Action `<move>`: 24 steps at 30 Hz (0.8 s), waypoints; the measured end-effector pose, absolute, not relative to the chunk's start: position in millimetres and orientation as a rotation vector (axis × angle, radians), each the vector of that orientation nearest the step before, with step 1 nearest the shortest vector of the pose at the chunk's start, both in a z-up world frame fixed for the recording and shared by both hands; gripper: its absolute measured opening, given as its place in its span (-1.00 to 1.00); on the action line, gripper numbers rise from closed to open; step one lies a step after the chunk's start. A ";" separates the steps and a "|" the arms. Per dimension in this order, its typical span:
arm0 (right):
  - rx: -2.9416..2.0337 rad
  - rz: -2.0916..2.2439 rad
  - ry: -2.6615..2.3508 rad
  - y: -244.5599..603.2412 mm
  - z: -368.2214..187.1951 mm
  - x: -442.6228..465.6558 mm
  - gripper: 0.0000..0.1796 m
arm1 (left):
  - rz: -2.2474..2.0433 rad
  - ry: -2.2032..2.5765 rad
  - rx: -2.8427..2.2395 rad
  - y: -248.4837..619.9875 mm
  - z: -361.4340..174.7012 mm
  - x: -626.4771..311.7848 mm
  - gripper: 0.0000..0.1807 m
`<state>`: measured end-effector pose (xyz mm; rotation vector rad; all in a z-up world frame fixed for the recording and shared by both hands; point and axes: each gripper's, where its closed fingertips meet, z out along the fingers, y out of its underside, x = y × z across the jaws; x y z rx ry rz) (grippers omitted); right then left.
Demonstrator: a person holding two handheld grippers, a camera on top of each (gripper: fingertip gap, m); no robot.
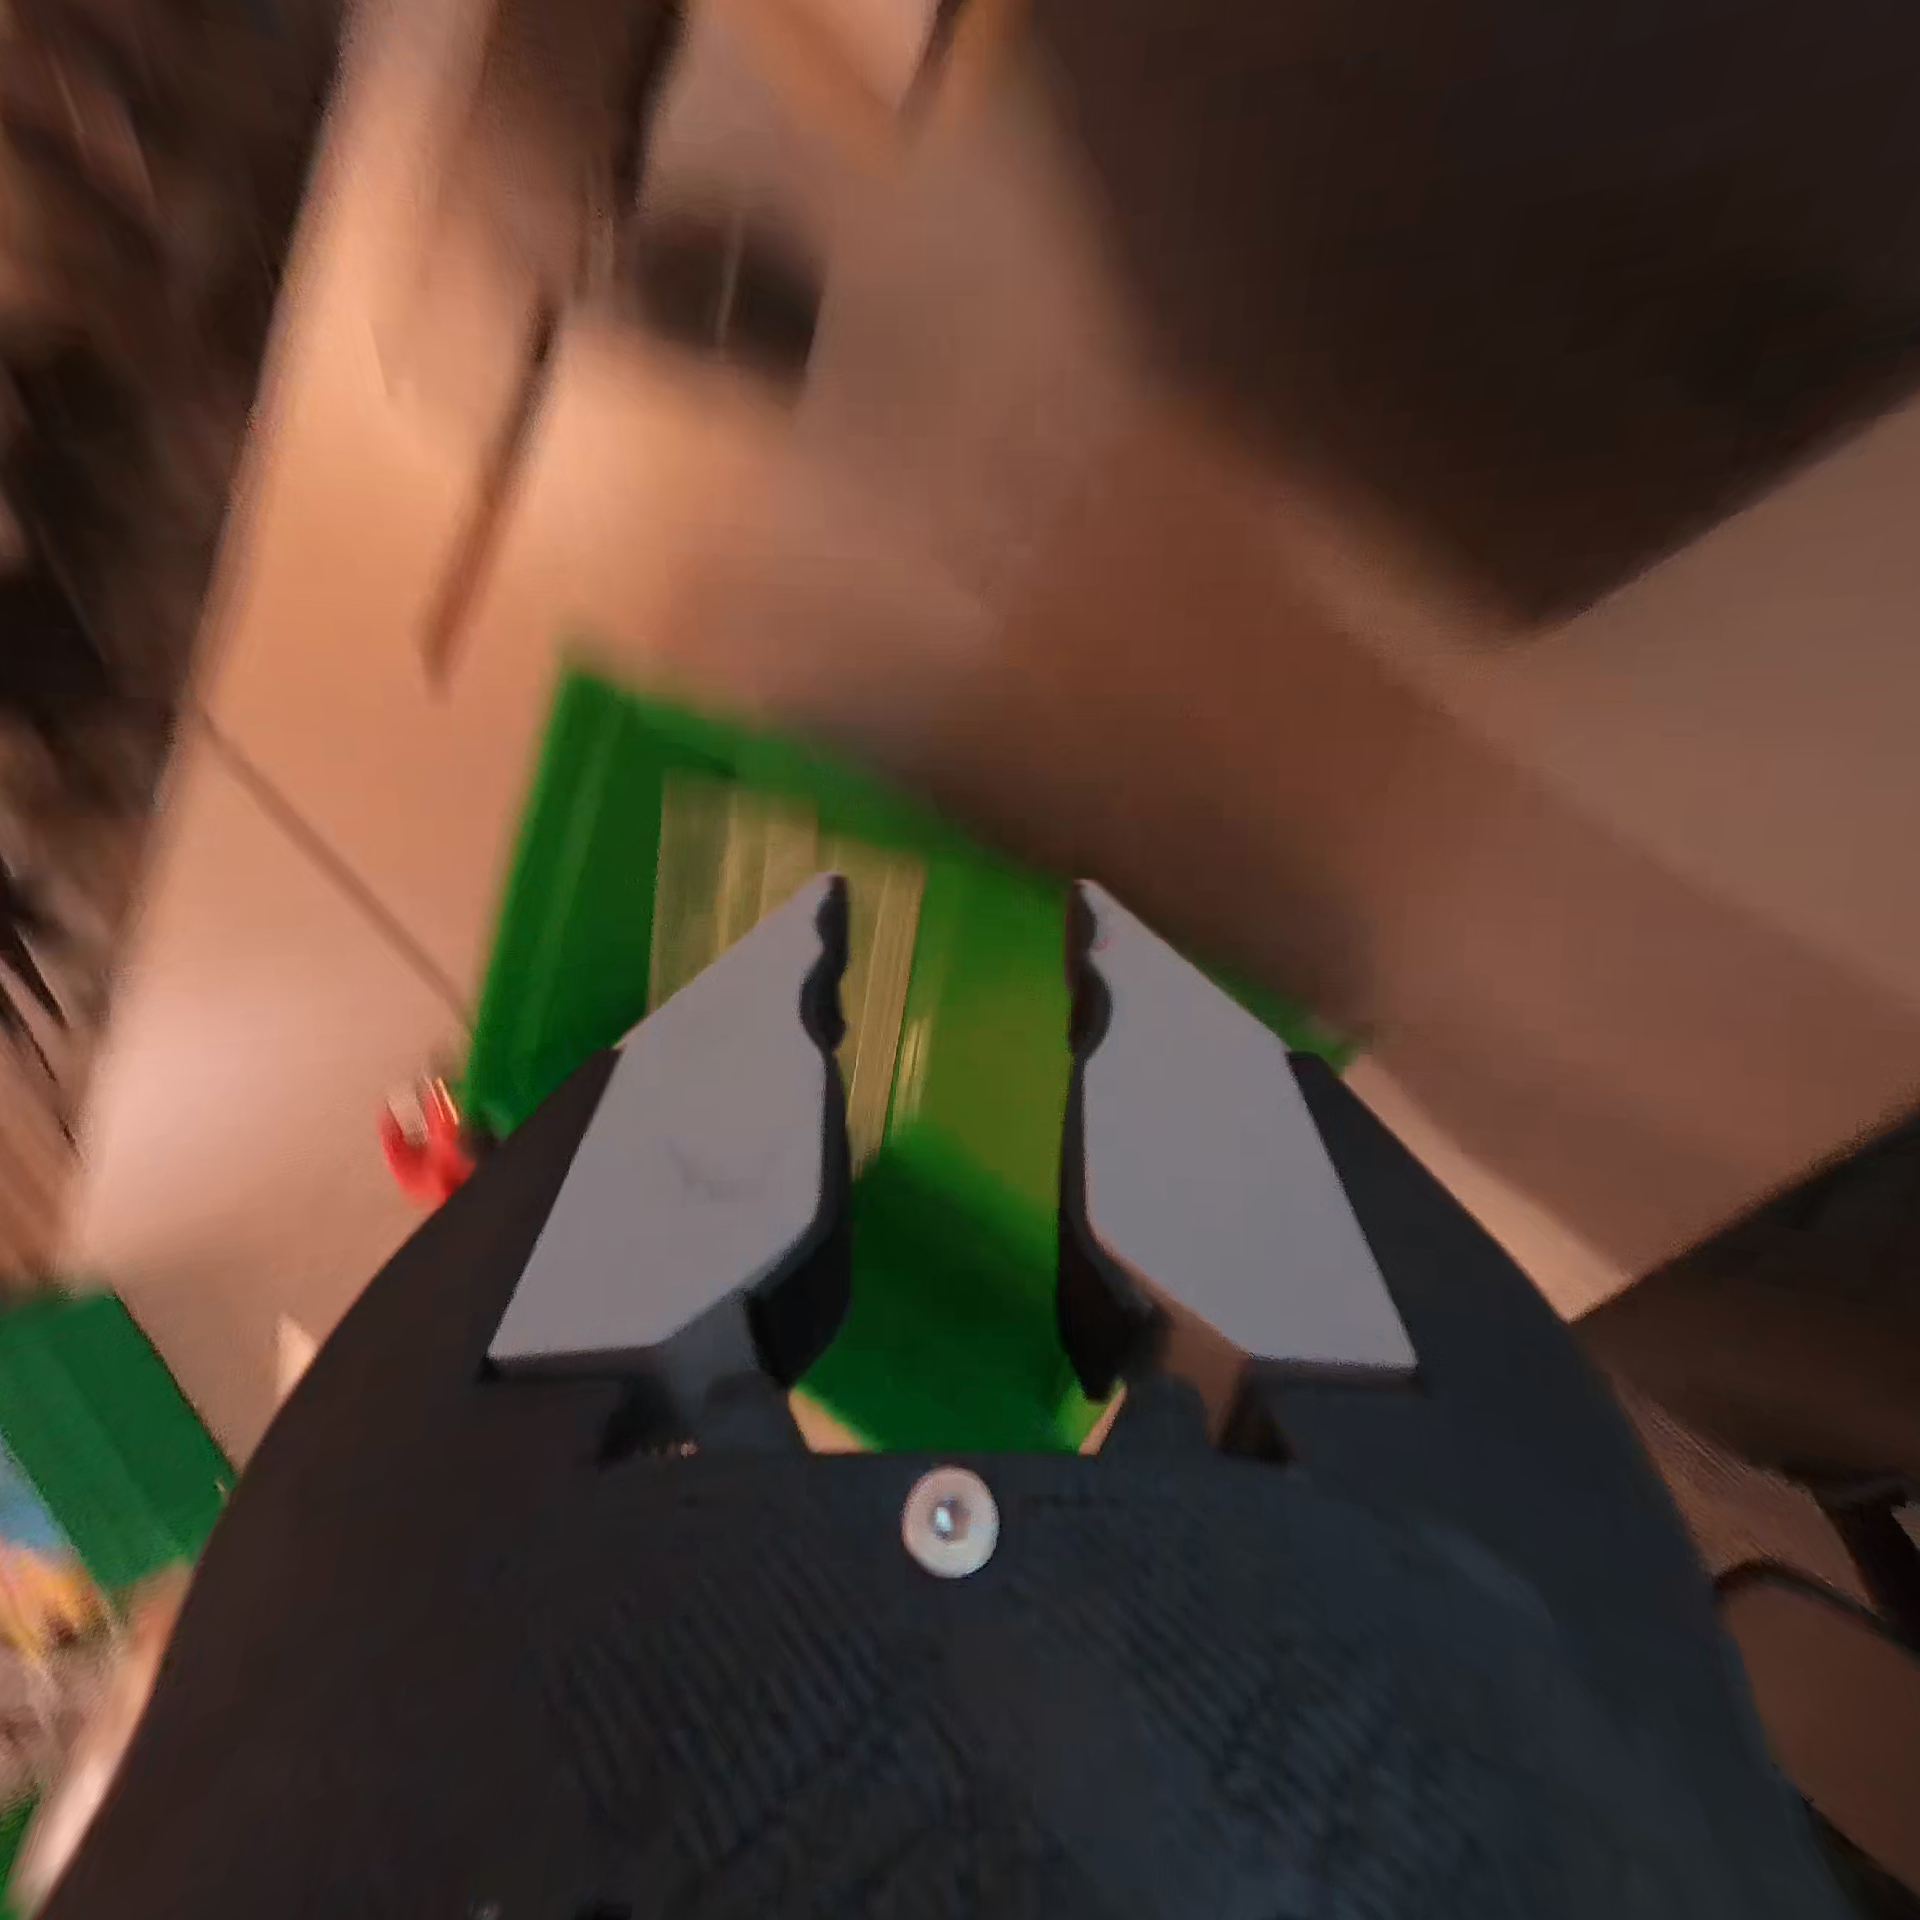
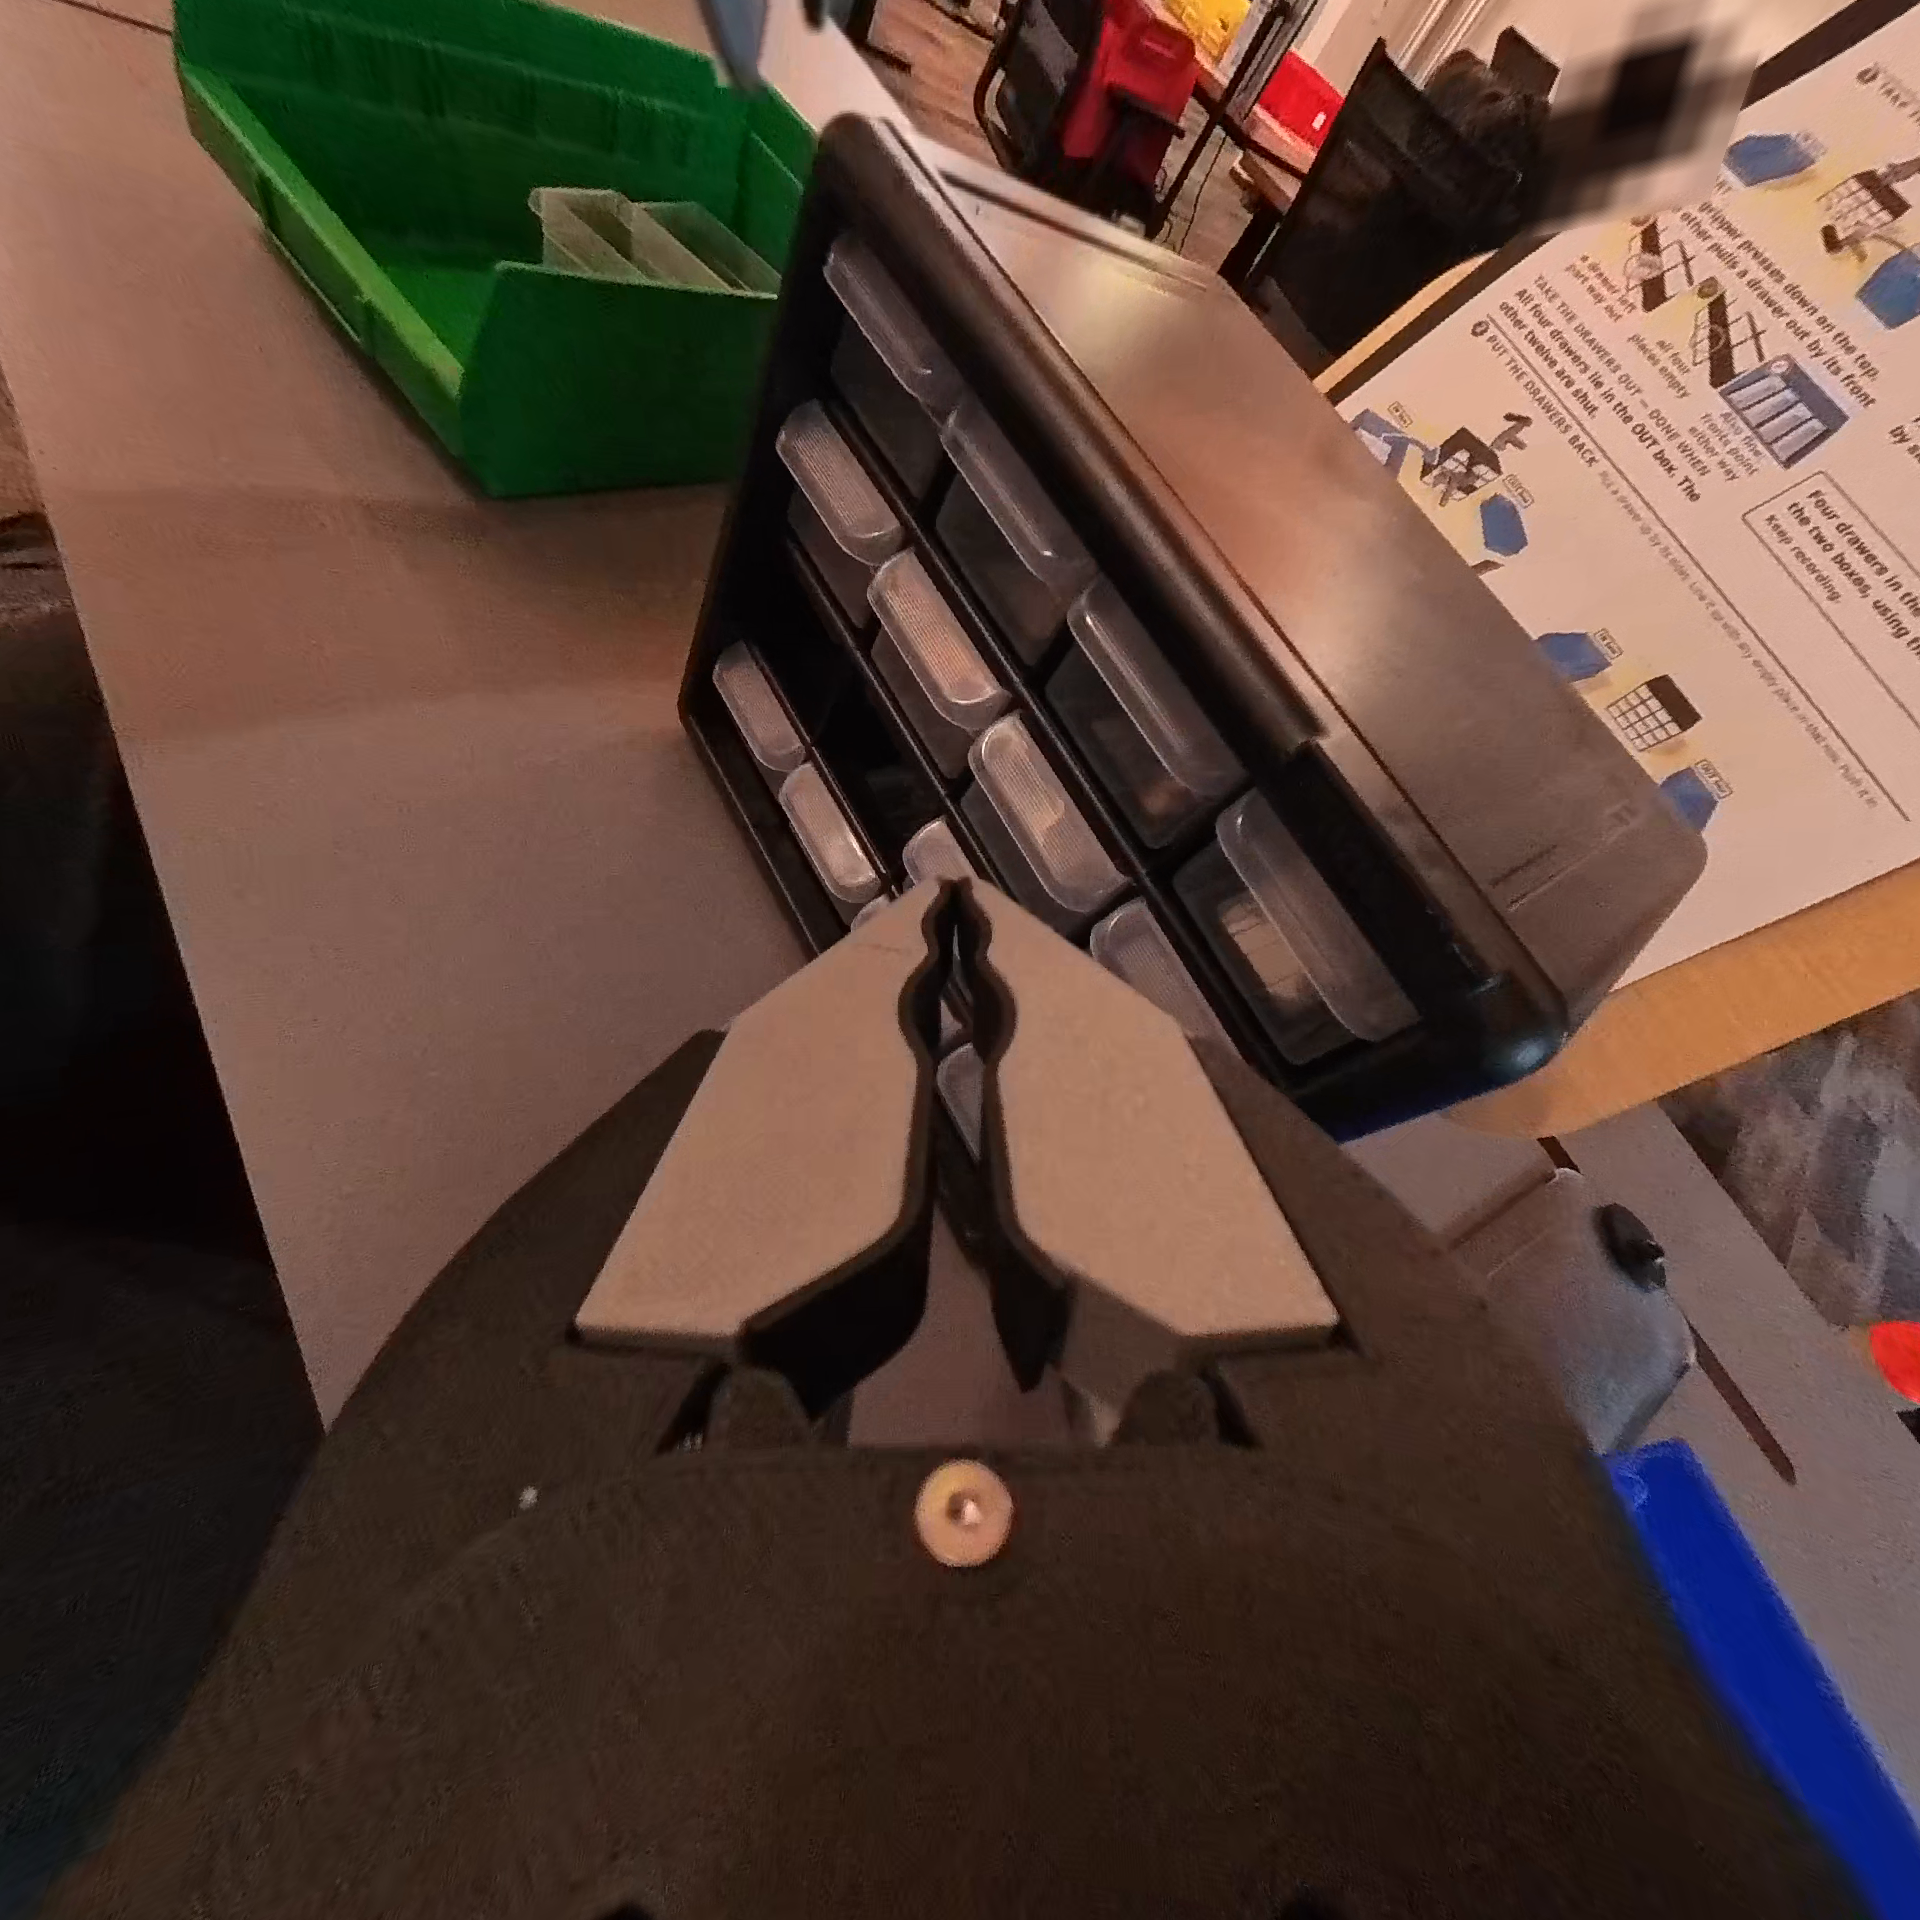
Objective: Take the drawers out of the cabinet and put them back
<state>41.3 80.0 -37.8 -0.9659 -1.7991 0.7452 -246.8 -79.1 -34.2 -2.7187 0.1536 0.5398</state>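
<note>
In the right wrist view, the right gripper (image 2: 961, 904) fills the lower half of the frame with its grey fingers pressed almost together and nothing between them, its tips just in front of the black cabinet (image 2: 1226, 582), which sits tilted at centre on a pale table (image 2: 343, 748) with most of its clear drawers (image 2: 1023, 800) pushed in. Beyond it, at upper left, a green bin (image 2: 343, 301) holds clear drawers taken out (image 2: 644, 244), and a printed instruction sheet (image 2: 1662, 540) lies at right. In the heavily blurred left wrist view, the left gripper (image 1: 956, 904) hangs with its fingers parted and empty over the green bin (image 1: 582, 883) at centre.
</note>
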 end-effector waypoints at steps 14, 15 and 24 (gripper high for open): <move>-0.833 0.845 -1.752 60.2 -9.5 45.8 -1.00 | 0.597 -0.067 -3.108 -183.4 -190.2 -349.6 -0.73; -0.826 0.841 -1.753 59.5 -9.1 45.9 -1.00 | 0.620 -0.048 -3.099 -182.8 -188.0 -351.5 -0.85; -0.747 0.858 -1.739 44.7 9.1 63.3 -1.00 | 0.566 0.119 -2.836 -146.5 -47.6 -266.9 -1.00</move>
